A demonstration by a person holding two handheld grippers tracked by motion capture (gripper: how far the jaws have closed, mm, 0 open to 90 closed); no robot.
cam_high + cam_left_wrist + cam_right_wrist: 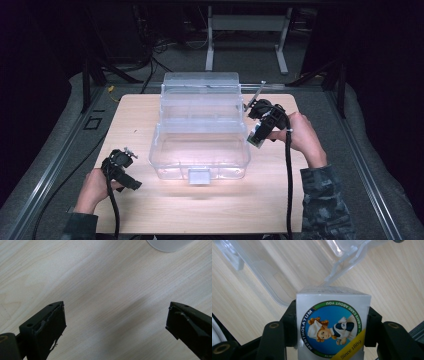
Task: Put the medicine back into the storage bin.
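Pale wood table [150, 210], grey floor [240, 55], white desk frame [247, 22], dark surroundings.

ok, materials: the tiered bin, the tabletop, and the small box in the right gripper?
Tiered bin: clear, glossy hard plastic, probably; the table shows through its walls.
Tabletop: pale wood-grain with a smooth matte surface; could be laminate or veneer.
Small box in the right gripper: printed carton, likely cardboard, under what looks like shiny film wrap.
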